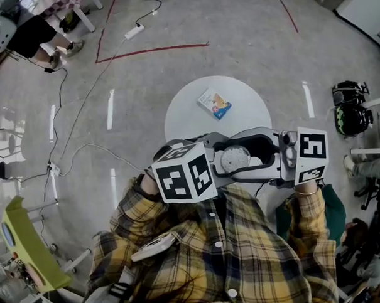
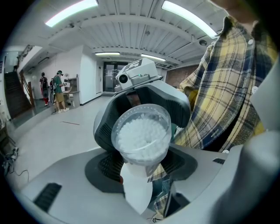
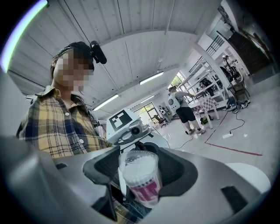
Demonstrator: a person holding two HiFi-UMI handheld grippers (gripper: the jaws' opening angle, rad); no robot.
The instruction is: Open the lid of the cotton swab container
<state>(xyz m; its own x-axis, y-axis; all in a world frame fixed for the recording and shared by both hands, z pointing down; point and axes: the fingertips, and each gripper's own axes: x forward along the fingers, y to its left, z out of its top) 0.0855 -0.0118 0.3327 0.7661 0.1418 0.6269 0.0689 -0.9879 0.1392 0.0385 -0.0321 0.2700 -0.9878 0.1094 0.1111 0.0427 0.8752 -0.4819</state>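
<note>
- Judging by the clear lid (image 3: 139,155), which appeared to sit closed on the cotton swab container (image 1: 235,158), the opening was taken as not yet done; no gap at the rim could be made out.
- The container was held upright in the air, near the person's chest and off the tabletop (image 1: 188,119), between two grippers facing each other.
- The jaws of the right gripper (image 3: 142,186) were seen clamped on the pink-labelled body. The jaws of the left gripper (image 2: 139,177) were closed on the container from the opposite side, though whether on lid or body could not be settled.
- What was left, it was judged, was the whole of the opening: the lid to be worked free while the body was kept steady.
- A small blue-and-white packet (image 1: 214,104) lay on the round white tabletop, on the far side of the container.
- A grey floor (image 1: 248,45) was crossed by red tape lines (image 1: 154,51) and a trailing cable (image 1: 81,108). People (image 2: 58,89) stood far off under ceiling strip lights (image 2: 72,12).
</note>
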